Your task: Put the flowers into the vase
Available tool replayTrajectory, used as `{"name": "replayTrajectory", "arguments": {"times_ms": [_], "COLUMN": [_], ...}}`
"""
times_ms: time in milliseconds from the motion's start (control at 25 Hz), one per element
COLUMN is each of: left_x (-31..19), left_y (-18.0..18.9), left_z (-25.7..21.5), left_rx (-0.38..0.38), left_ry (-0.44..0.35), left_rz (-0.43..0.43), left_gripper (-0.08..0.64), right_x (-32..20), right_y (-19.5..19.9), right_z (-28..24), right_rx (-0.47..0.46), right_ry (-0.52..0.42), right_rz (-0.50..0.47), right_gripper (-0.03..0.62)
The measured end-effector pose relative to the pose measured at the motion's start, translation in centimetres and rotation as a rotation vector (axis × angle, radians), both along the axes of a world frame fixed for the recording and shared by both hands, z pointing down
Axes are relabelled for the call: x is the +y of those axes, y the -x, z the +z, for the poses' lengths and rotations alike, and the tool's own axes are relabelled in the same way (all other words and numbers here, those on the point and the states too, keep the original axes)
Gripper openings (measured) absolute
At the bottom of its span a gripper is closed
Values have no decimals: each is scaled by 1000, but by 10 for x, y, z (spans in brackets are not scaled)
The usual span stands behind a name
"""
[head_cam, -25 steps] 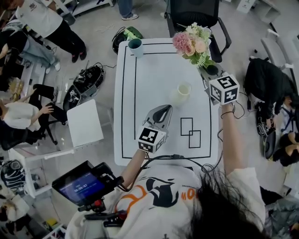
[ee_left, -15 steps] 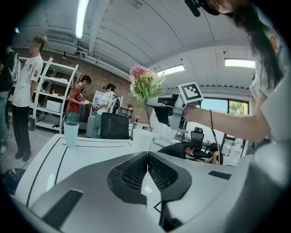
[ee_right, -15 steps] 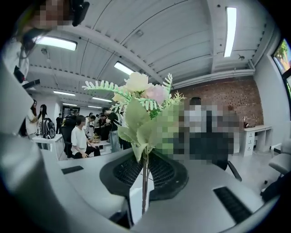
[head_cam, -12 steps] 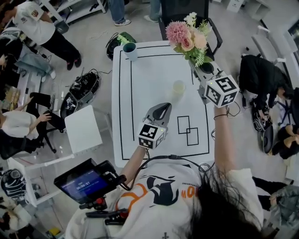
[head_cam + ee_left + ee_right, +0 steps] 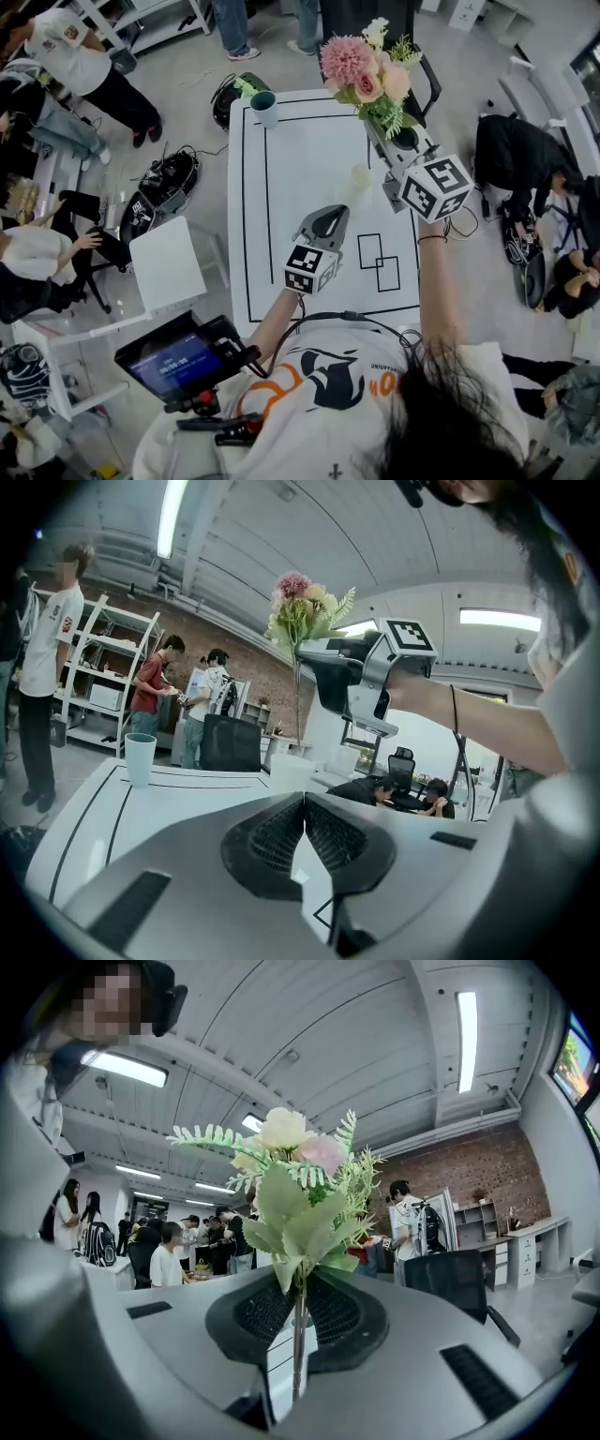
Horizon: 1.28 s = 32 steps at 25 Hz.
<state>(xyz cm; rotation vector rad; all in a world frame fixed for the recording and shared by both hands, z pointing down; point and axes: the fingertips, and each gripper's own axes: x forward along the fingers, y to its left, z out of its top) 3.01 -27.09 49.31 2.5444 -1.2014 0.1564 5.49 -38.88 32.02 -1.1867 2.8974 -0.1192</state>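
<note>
1. The right gripper (image 5: 382, 141) is pinching the thin stem of the flowers (image 5: 364, 67). Its jaws are standing only slightly apart, with the stem clamped between the pads.
2. The grip is sitting below the leaves. This is leaving the blooms uncrushed and, as the left gripper view shows, the stem end hanging free under the jaws for insertion.
3. The flowers are being held upright in the air over the far right part of the table (image 5: 281, 216). They are not yet in the vase (image 5: 362, 175).
4. The vase is standing upright, right of the table's middle, just near of the flowers. Its mouth is facing up to receive the stem.
5. The left gripper (image 5: 326, 220) is waiting pressed together and empty, near and left of the vase. Judged purpose: clearing the approach while staying close enough to steady the vase.
6. The cup (image 5: 264, 105) is standing at the far left corner, well apart from the work.
</note>
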Motion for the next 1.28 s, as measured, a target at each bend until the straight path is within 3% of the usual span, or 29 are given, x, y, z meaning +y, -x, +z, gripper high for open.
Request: {"name": "replayTrajectory", "arguments": {"times_ms": [440,600,840,1280], "left_x": [-10,-22,-42,-67], "left_y": [3,-5,-16,-34], "left_z": [0,4,15,24], "left_rx": [-20,-41,-91,-152], "left_ry": [-19,-44,-50,-97], "left_rz": [22,79,114,173], "left_gripper": [16,124,222,233], "right_x": [14,15,18,20], "right_y": [4,6,4,-5], "right_z": [28,44,65,110], "right_rx": [-69,-63,-71,-91], "right_ry": [39,53,82,169], "right_rz": [2,4,13,38], "right_gripper": [44,43,44,44]}}
